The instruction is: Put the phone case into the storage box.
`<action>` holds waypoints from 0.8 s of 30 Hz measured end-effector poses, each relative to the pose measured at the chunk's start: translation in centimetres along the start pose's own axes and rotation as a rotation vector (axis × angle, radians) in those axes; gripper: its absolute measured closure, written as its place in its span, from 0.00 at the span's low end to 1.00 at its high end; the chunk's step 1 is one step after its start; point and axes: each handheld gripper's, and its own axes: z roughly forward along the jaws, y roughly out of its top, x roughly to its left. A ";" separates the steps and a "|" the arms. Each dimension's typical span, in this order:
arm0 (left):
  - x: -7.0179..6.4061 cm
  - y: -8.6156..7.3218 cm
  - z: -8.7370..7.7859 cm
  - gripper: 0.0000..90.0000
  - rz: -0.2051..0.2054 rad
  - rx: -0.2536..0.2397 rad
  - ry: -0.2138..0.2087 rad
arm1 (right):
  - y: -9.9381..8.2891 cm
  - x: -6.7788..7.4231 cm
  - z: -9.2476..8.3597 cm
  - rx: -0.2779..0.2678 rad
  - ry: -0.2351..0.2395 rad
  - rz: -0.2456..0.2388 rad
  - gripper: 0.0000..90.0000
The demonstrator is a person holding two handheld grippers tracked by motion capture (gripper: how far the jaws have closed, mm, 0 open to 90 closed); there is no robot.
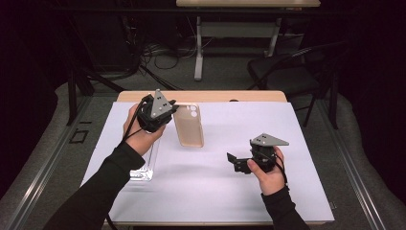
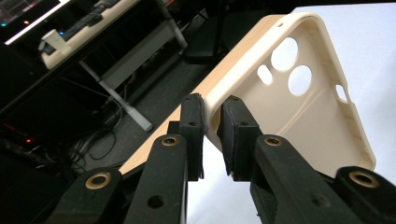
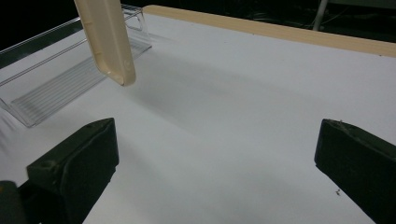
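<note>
Two grippers: both over a white sheet (image 1: 215, 191) on the table, one in each hand.
Clear tray: a transparent plastic tray (image 1: 143, 170) lay flat near the sheet's left edge, just below the left hand; the right gripper view showed its ribbed floor and low walls (image 3: 60, 88).
Left gripper: the left gripper (image 1: 155, 115) was held near the sheet's far left corner, grey plate on top. Its jaws were nearly closed and pinched the side wall of the phone case, one pad on each face of the wall.
Phone case: a cream phone case (image 2: 299, 107) hung lifted off the sheet, tilted, open side toward the left gripper's camera, camera cut-outs toward the far edge. From above it (image 1: 189, 125) showed over the sheet's far middle, just right of the left gripper.
Right gripper: the right gripper (image 1: 239, 163) sat low toward the sheet's right half, well apart from the case. Its jaws stood spread wide, with bare sheet between them and nothing gripped.
</note>
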 end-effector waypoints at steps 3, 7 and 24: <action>0.5 -0.1 -0.2 0.89 0.007 0.001 0.018 | -0.4 -0.2 -0.2 0.000 -0.022 -0.012 0.00; 1.2 -0.4 -0.5 0.89 0.011 0.002 0.039 | -0.9 -0.6 -0.7 0.007 -0.041 -0.018 0.00; 3.9 -1.5 -1.7 0.89 0.009 0.009 0.109 | -1.8 -1.7 -1.0 -0.033 -0.088 -0.014 0.00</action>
